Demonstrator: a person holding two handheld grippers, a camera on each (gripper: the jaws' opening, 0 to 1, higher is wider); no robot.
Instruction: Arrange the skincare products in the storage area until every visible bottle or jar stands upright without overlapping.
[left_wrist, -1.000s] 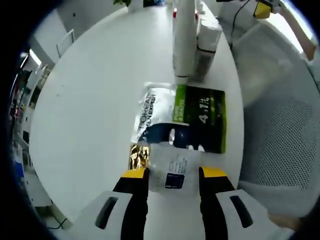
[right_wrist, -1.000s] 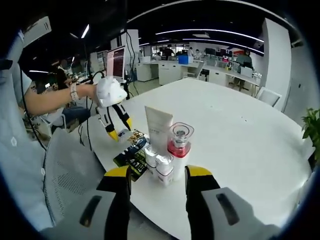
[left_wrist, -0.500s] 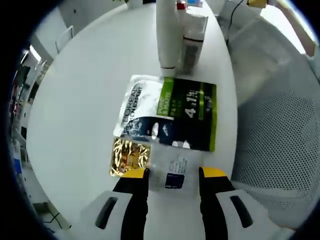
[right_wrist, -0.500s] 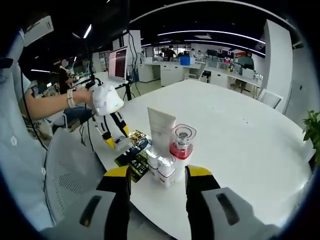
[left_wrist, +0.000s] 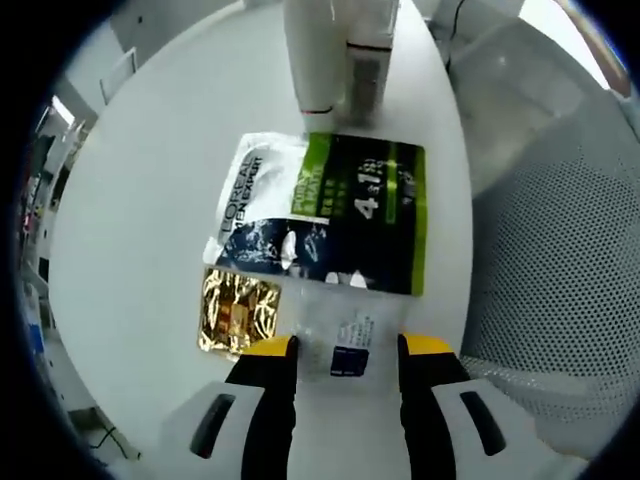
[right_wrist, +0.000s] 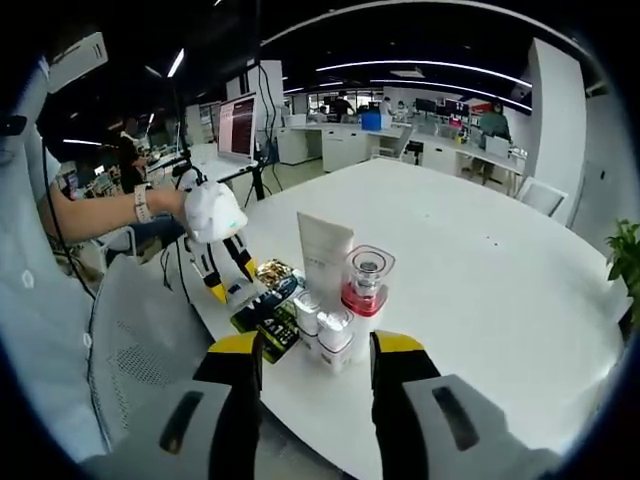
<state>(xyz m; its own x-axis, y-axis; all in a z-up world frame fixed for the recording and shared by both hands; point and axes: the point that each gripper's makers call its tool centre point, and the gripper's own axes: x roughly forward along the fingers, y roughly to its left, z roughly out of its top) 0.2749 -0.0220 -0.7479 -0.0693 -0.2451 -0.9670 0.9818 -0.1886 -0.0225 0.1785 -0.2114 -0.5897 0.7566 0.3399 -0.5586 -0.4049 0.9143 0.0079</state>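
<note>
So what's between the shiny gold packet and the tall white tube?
In the left gripper view, a silver sachet and a green-black sachet lie flat between the gold packet and the white tube.

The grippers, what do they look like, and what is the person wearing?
Each gripper has two black jaws with yellow tips rising from a white body with dark slots, as on the left gripper and right gripper. From the right gripper view, the left gripper carries a rounded white housing. The person wears a light blue sleeve and a wristband.
</note>
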